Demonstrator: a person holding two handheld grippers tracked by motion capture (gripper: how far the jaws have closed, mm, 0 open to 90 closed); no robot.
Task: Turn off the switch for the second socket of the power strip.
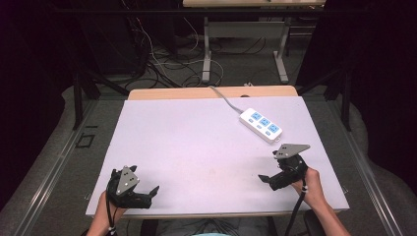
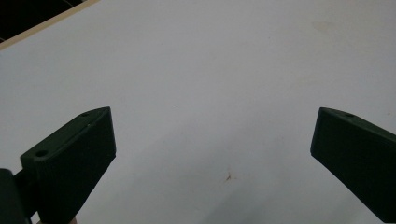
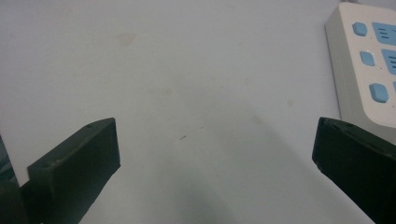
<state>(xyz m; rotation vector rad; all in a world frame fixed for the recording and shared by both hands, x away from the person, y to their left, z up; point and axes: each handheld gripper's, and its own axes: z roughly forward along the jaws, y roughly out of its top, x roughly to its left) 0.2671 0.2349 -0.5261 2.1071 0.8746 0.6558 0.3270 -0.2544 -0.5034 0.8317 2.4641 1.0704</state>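
Grey floor [image 1: 59, 147], tangled cables [image 1: 162, 59] behind table [image 1: 196, 147]

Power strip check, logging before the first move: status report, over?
Left gripper open, empty. Right gripper open, empty, nearest the power strip. Strip untouched on the table. Nothing between.

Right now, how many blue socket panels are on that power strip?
3, in a row along the power strip at the table's far right: one at its cable end, one in the middle, one at the end nearest the right gripper.
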